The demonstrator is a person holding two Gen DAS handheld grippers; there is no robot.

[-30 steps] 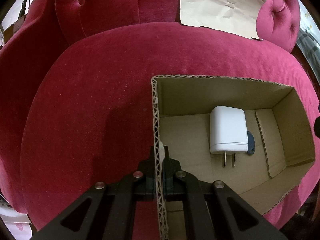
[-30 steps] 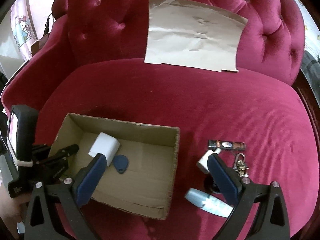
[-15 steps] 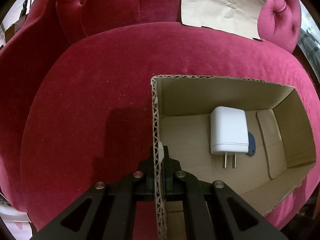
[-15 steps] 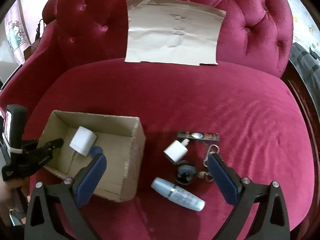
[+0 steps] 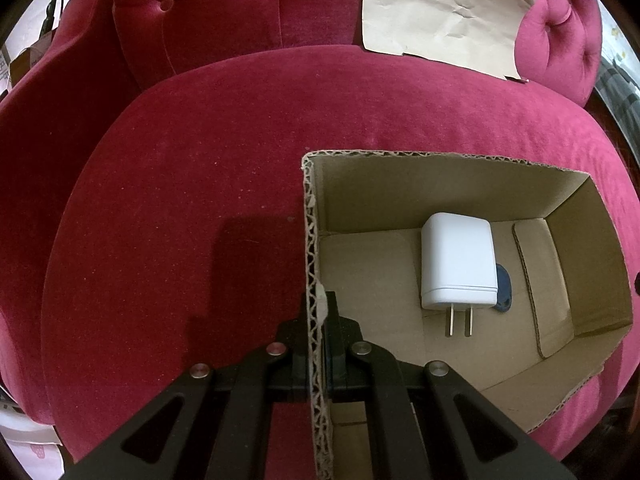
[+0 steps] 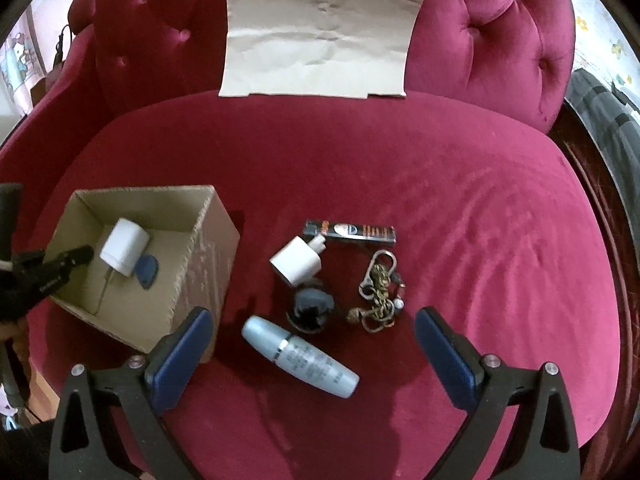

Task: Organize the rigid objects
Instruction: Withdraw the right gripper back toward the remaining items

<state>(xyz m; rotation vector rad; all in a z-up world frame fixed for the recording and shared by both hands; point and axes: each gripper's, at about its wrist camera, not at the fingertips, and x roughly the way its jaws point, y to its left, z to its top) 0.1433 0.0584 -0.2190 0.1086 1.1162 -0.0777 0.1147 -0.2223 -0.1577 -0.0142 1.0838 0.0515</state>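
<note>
a: left gripper (image 5: 318, 316)?
b: clamped on the near wall of the cardboard box (image 5: 316, 360), one finger inside, one outside. box sits on the red sofa seat (image 5: 180, 200).
a: inside the box?
b: white charger (image 5: 458, 266) lying flat, prongs toward 6 o'clock. blue tag (image 5: 503, 288) touching its 3 o'clock side, partly hidden under it.
a: right gripper (image 6: 312, 332)?
b: jaws wide apart, nothing between the pads, hovering over the loose pile at the seat centre.
a: pile layout?
b: black round object (image 6: 312, 306) in the middle. white adapter (image 6: 296, 266) at 12, touching it. dark printed stick (image 6: 350, 232) beyond that. keychain (image 6: 378, 294) at 3. pale blue bottle (image 6: 300, 352) on its side at 6. box sits off at 9 o'clock.
a: background?
b: cardboard sheet (image 6: 320, 36) leaning on the backrest at 12.
</note>
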